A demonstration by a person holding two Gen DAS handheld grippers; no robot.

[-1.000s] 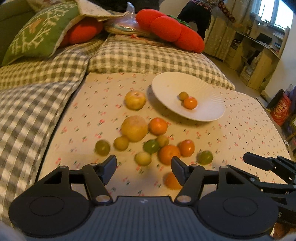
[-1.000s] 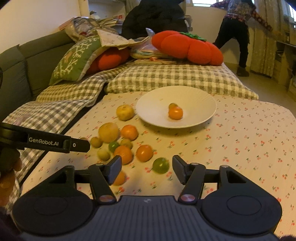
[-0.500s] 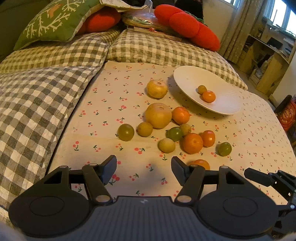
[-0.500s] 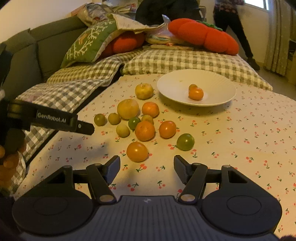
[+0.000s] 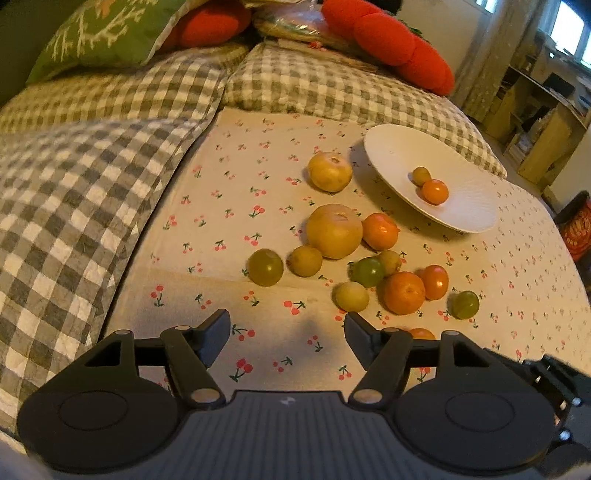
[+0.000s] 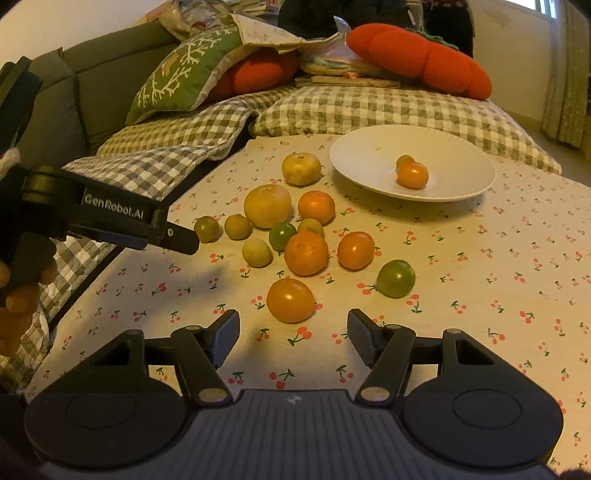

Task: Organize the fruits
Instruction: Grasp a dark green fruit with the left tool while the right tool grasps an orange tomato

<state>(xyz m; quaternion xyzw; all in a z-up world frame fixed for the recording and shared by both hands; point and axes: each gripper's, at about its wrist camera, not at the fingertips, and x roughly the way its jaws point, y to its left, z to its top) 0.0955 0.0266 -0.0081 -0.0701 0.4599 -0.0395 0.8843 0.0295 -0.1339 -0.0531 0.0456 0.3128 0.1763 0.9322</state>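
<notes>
Several loose fruits lie on the cherry-print cloth: a large yellow one point(image 5: 334, 230) point(image 6: 267, 206), orange ones, and small green and olive ones. The white plate point(image 5: 461, 206) point(image 6: 369, 162) behind them holds an orange fruit point(image 5: 435, 191) point(image 6: 412, 175) and a small olive one point(image 5: 421, 175). My left gripper point(image 5: 286, 332) hovers in front of the olive fruit point(image 5: 265, 267); its jaws are opening with nothing between them. My right gripper point(image 6: 293, 332) is open and empty, just short of an orange fruit point(image 6: 290, 300). A green fruit point(image 6: 396, 278) sits to that fruit's right.
Grey checked cushions point(image 5: 74, 192) border the cloth on the left and at the back. A green pillow point(image 6: 184, 81) and a red pumpkin cushion point(image 6: 424, 62) are piled behind. A person's legs point(image 6: 447, 26) stand far back. Shelves point(image 5: 535, 122) are at the right.
Both grippers have come lower and nearer to the loose fruits, which look larger now. The left view has swung so the fruits sit further right. No fruit has moved.
</notes>
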